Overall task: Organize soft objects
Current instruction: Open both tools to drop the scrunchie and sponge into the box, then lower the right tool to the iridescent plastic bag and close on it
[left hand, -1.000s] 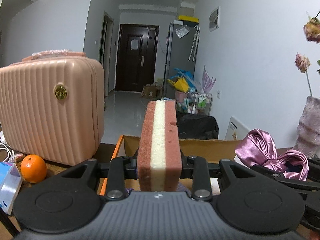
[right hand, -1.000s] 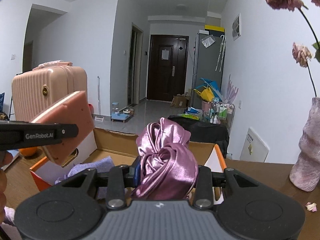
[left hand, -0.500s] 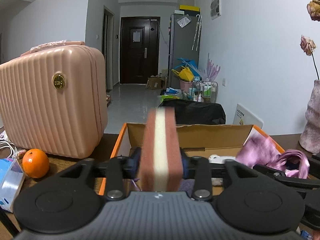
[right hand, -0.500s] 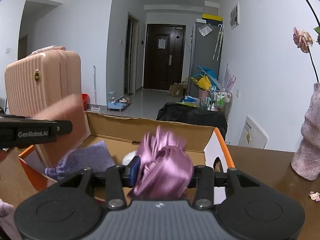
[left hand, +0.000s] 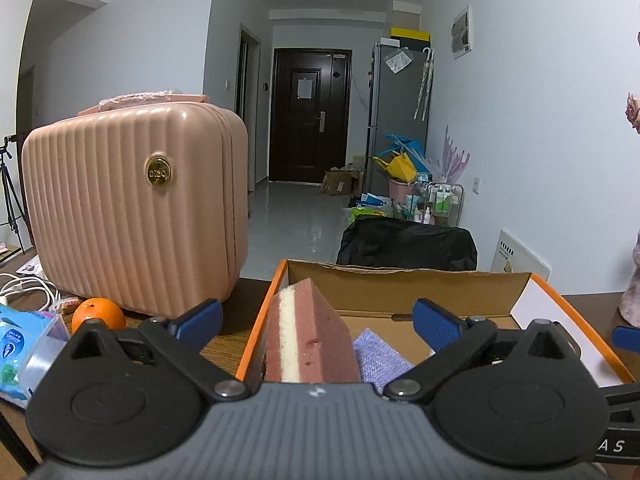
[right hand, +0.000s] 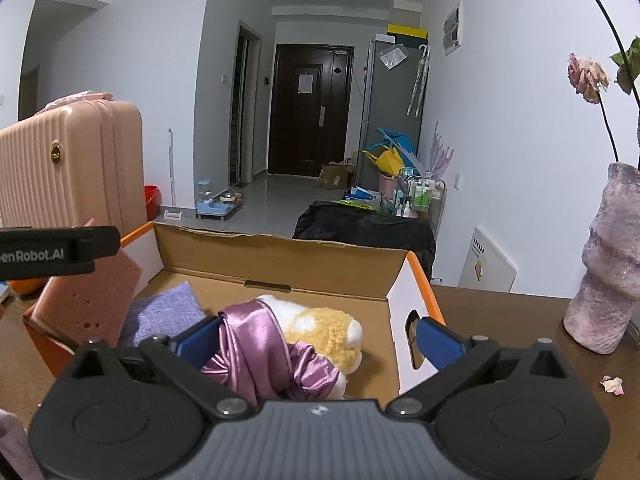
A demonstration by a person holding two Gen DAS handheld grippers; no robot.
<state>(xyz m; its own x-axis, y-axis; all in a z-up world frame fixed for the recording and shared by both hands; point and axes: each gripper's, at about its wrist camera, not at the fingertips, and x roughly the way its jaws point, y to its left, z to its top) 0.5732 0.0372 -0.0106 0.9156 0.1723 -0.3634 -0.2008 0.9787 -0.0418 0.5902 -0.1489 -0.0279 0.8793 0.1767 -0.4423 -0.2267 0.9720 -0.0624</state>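
Desk [right hand: 500, 312] here is dark brown wood, and it's carrying an open cardboard box [right hand: 280, 264] with orange edges right in the middle. Both grippers are hanging over the near side of that box. The left gripper [left hand: 316, 320] is opening, fingers spreading wide, and the pink-and-cream sponge [left hand: 308, 340] is sitting between them untouched, leaning against the box's left wall. The right gripper [right hand: 320, 338] is opening too; the purple satin cloth [right hand: 260, 352] is lying between its fingers, draped over a yellow-and-white plush toy [right hand: 324, 332] inside the box, brushing the left finger but not pinched. A lavender cloth [right hand: 168, 312] is lying flat on the box floor between the sponge and the plush.

On the left of the desk a ribbed pink suitcase [left hand: 136, 208] is standing upright, with an orange [left hand: 98, 314] just in front of it and some white cables [left hand: 24, 286] beside. A textured pinkish vase [right hand: 604, 264] with dried roses is standing on the right. Beyond the desk a tiled hallway is running to a dark door [right hand: 310, 110], with a grey fridge [right hand: 390, 116] and clutter along the right wall
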